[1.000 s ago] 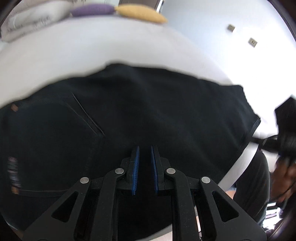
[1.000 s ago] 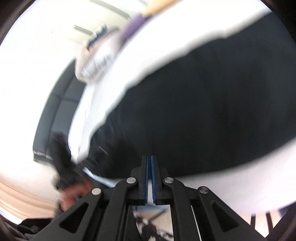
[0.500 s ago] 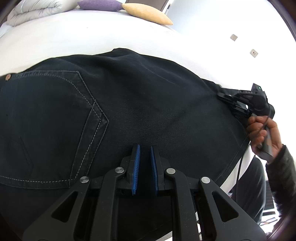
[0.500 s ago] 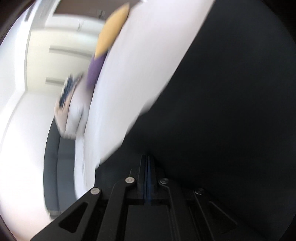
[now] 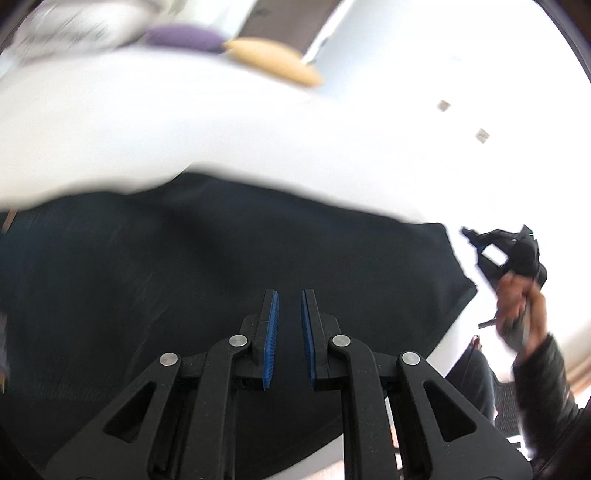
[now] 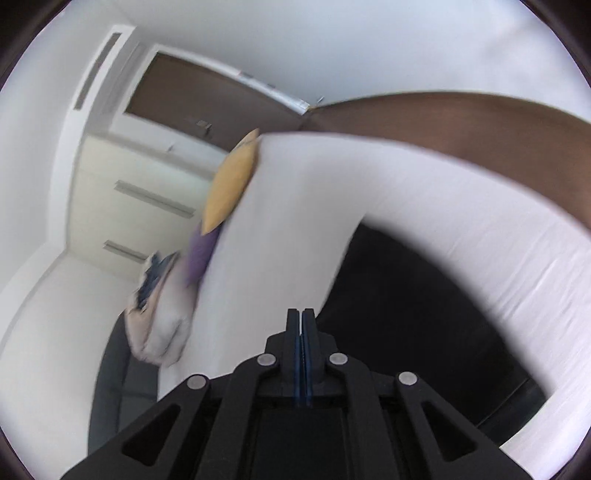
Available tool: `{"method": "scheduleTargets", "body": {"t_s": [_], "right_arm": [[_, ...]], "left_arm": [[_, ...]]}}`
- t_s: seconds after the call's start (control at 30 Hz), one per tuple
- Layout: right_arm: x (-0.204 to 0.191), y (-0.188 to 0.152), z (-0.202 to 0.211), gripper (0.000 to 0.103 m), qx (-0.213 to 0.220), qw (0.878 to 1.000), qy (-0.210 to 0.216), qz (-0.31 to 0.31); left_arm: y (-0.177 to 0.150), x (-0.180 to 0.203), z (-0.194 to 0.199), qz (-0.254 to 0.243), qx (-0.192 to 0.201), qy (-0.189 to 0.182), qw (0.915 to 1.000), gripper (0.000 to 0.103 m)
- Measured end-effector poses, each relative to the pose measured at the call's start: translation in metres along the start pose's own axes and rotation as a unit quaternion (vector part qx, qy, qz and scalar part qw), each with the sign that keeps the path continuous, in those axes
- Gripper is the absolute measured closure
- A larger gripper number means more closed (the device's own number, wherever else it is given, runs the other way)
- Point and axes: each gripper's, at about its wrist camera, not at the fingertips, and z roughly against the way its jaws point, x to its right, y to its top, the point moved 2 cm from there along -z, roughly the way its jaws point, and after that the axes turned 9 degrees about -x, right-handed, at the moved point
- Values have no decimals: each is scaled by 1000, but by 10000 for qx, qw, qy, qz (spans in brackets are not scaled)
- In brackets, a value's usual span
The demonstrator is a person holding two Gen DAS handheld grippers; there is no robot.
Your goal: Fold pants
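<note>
The soft, heavy black denim pants point(image 5: 229, 280) on the white bed point(image 5: 147, 122) suit a hem grip at 3 o'clock; left gripper point(image 5: 288, 325) slightly open, empty, right gripper point(image 6: 302, 332) closed, empty.

The pants point(image 5: 221, 266) are laid flat on the bed point(image 5: 184, 140), at its near edge. Two cushions point(image 5: 273, 62) and a bundle of bedding point(image 5: 74, 26) are placed side by side along the far edge, well apart from the pants.

Left tool point(image 5: 287, 314) parted, right tool point(image 6: 302, 321) closed, empty
</note>
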Motion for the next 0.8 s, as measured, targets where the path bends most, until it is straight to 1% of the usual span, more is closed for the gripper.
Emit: {"method": "scheduleTargets", "body": {"t_s": [0.07,0.1,0.13,0.17,0.2,0.23,0.27,0.3,0.37,0.4,0.43,0.47,0.57,0.67,0.73,0.77,0.8], "right_arm": [[-12,-39,-47,98,-804,9961,338,120],[-18,-55,-72,98,-1137,9927,387,141],[-19,-74,-95,98,-1495,9881,303,180],[-15,-95,-114,98,-1852,9823,112,247],[-10,-102,-126,98,-2045,9785,-76,262],[-2,-106,-133,103,-2111,9767,-282,274],[4,-106,-130,103,-2058,9781,-160,265],[9,-101,-124,103,-1922,9810,-74,265],[18,-89,-109,103,-1662,9856,-206,235],[22,-84,-101,103,-1524,9879,-235,166],[28,-73,-90,103,-1361,9902,-294,109],[31,-68,-81,103,-1188,9923,-348,69],[52,-42,-50,103,-605,9969,-484,-163],[73,-17,-13,103,11,9970,-626,-446],[80,-6,12,103,372,9936,-901,-572],[81,-2,22,103,501,9914,-1035,-627],[78,0,31,103,611,9889,-1180,-666]], "left_arm": [[13,8,-20,-88,-228,-286,9993,91],[18,6,-39,-68,-468,-315,9984,91],[19,3,-50,-81,-620,-204,9978,91],[19,-6,-62,-106,-841,-44,9964,91],[19,-12,-66,-78,-925,0,9957,91],[17,-23,-62,23,-874,-51,9962,91],[16,-34,-53,123,-780,-33,9969,91],[13,-51,-41,263,-680,121,9973,91],[7,-79,-24,495,-551,223,9970,91],[4,-104,-13,696,-443,240,9963,91],[1,-119,-4,818,-355,167,9959,91],[-2,-138,6,941,-266,-17,9952,93],[-8,-174,29,1064,-149,100,9942,93],[-15,-206,51,1120,-41,308,9932,93],[-25,-229,74,1246,70,500,9909,93],[-28,-236,83,1289,144,524,9902,93],[-31,-241,94,1353,237,761,9876,93]]}}
